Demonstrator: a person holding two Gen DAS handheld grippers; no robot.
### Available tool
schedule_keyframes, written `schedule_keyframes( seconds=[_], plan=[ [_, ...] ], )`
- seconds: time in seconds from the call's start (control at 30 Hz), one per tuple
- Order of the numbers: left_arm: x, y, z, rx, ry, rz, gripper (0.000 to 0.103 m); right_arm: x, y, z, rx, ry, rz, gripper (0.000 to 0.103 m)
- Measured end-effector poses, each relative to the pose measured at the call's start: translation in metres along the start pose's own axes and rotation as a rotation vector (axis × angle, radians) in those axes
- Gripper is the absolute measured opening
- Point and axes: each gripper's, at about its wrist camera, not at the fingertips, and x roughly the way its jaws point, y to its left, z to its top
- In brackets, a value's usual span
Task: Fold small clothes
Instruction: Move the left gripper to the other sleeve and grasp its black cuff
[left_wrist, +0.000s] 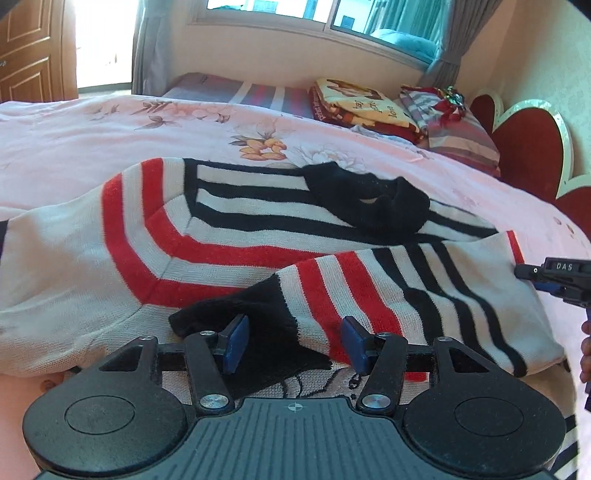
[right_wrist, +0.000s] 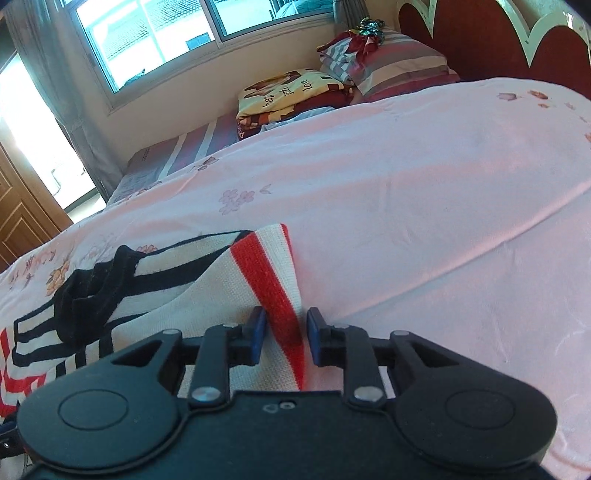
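Note:
A small knit sweater (left_wrist: 229, 236) with white, red and black stripes lies on the pink bed, both sleeves folded across its body. Its black collar (left_wrist: 369, 199) faces the far side. My left gripper (left_wrist: 293, 341) is open, its blue pads on either side of the black cuff (left_wrist: 255, 321) of the near sleeve. In the right wrist view my right gripper (right_wrist: 286, 338) is open around a raised fold of the sweater's red-striped edge (right_wrist: 280, 291), the pads not pressed on it. The right gripper also shows in the left wrist view (left_wrist: 550, 277) at the sweater's right edge.
The pink floral bedsheet (right_wrist: 406, 177) stretches to the right of the sweater. Folded blankets (left_wrist: 354, 103) and striped pillows (left_wrist: 454, 125) sit at the far side by the red heart-shaped headboard (left_wrist: 528, 147). A window and curtains are behind.

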Motion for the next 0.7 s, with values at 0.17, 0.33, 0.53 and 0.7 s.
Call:
schedule_keyframes(
  seconds=[0.17,0.33,0.53,0.7],
  plan=[
    [-0.040,0.030,-0.006,-0.082,-0.049,0.101,0.093,-0.036,0.038,-0.009,-0.098,-0.030,0.096,0.032],
    [-0.069,0.096,-0.021,-0.228,-0.039,0.199,0.095,-0.048,0.114,-0.048,-0.262,0.015,0.200,0.034],
    [-0.099,0.195,-0.052,-0.478,-0.062,0.285,0.095,-0.056,0.194,-0.082,-0.378,0.033,0.287,0.045],
    [-0.110,0.266,-0.072,-0.667,-0.115,0.310,0.091,-0.056,0.238,-0.094,-0.393,0.038,0.319,0.044]
  ],
)
